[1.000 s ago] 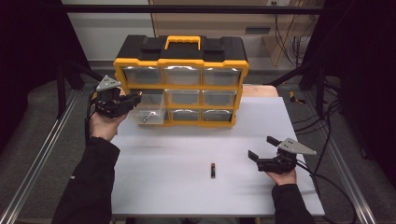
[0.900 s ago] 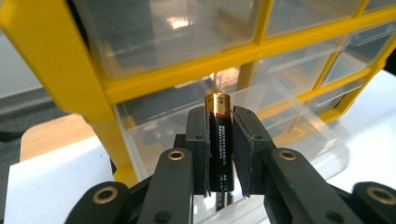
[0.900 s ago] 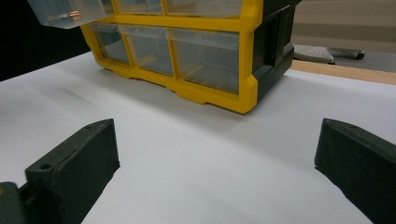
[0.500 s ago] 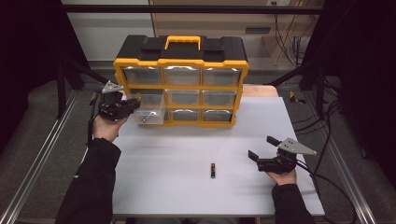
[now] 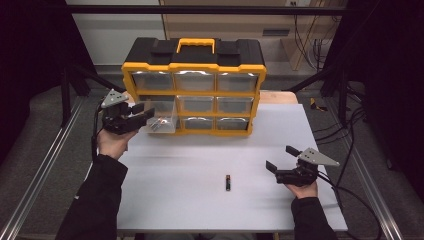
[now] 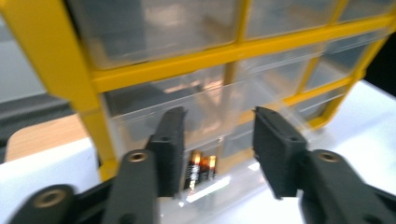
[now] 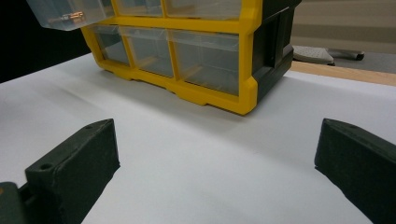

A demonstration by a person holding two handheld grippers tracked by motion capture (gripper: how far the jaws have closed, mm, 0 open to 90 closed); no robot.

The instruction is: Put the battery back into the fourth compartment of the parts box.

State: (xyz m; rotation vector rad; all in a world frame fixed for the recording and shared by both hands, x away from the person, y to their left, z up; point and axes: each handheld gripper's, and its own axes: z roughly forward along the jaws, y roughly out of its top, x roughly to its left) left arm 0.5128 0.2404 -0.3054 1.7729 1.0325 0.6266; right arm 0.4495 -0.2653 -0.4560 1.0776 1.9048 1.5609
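Observation:
A yellow and black organizer (image 5: 195,65) with clear drawers stands at the back of the white table (image 5: 200,210). Its middle-left drawer (image 5: 161,117) is pulled out and holds batteries (image 6: 201,169). My left gripper (image 5: 144,113) is level at that drawer's front. Its jaws have just been opening and now stand apart, with the clear drawer front (image 6: 215,100) in the gap and no pad pressing on it. One loose battery (image 5: 227,182) lies on the table in front. To its right, my right gripper (image 5: 280,157) rests open with nothing between its jaws.
The other drawers are pushed in and look empty from the right gripper view, where the pulled-out drawer (image 7: 65,11) juts at the top left. Metal rails (image 5: 45,170) run along the table's sides. Cables (image 5: 350,165) trail at the right.
My left gripper's jaws have parted from the drawer front and the hand has drawn back a little. The right gripper and the loose battery have not moved.

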